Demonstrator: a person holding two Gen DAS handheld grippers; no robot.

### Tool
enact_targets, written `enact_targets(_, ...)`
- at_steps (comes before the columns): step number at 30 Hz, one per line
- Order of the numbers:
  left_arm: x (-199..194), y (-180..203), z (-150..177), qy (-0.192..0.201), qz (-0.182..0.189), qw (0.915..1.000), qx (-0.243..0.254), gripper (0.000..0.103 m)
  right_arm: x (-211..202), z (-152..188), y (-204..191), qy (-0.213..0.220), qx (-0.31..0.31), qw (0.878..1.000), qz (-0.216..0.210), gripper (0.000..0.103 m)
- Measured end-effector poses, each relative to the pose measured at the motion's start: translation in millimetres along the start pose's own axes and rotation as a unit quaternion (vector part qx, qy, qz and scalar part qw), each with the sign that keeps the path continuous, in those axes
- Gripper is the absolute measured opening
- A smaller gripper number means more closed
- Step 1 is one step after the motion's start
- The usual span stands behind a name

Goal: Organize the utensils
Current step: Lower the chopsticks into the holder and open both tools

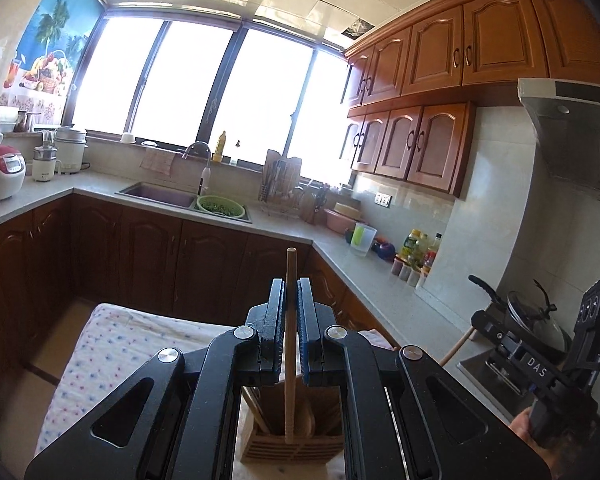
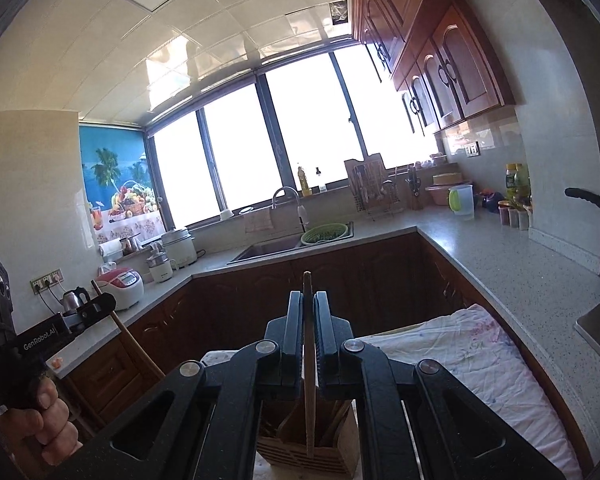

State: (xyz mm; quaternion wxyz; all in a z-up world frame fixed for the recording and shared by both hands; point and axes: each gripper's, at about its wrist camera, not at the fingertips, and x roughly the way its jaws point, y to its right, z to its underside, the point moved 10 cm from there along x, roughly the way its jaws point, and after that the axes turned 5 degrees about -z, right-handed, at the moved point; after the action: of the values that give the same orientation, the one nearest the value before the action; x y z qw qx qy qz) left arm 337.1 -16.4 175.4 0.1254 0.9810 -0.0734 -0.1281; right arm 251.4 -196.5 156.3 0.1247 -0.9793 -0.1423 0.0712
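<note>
A slender round wooden stick (image 1: 290, 320) is clamped upright between the closed pads of the left gripper (image 1: 291, 312), and a thin flat wooden utensil handle (image 2: 308, 340) is pinched likewise by the right gripper (image 2: 308, 336). Both are held above the slatted wooden utensil holder (image 1: 292, 446), near, on the flower-printed quilted cloth (image 1: 112, 344). The step in hand is judged to be sorting; a lowering into separate compartments is called for next.

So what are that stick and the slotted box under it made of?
Stick: looks like pale, unvarnished wood, matte with no shine; it could be bamboo. Box: also light wood or bamboo, the same matte tan, with slits cut into its front.
</note>
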Motion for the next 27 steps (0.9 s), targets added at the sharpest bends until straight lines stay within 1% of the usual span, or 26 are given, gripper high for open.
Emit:
enact_targets(5, 22, -7, 14, -0.005, -0.011, 0.9999, -0.010, 0.005, 15, 4, 12, 0.002, 0.006, 1.000, 0.011, 0.005)
enact_targets(9, 34, -8, 31, -0.004, -0.017, 0.9998, -0.001, 0.005, 25, 12, 20, 0.000, 0.016, 1.000, 0.016, 0.005)
enact_targets(14, 44, -9, 54, -0.026, -0.016, 0.9995, -0.003, 0.005, 32, 27, 28, -0.006, 0.025, 0.999, 0.021, 0.005)
enact_targets(22, 47, -10, 90, -0.063, -0.016, 0.9979, -0.003, 0.005, 44, 57, 34, -0.038, 0.036, 0.998, 0.021, 0.005)
enact_targets(27, 50, -13, 106, -0.083, -0.017, 0.9964, -0.009, 0.005, 52, 77, 38, -0.062, 0.042, 0.997, 0.024, 0.005)
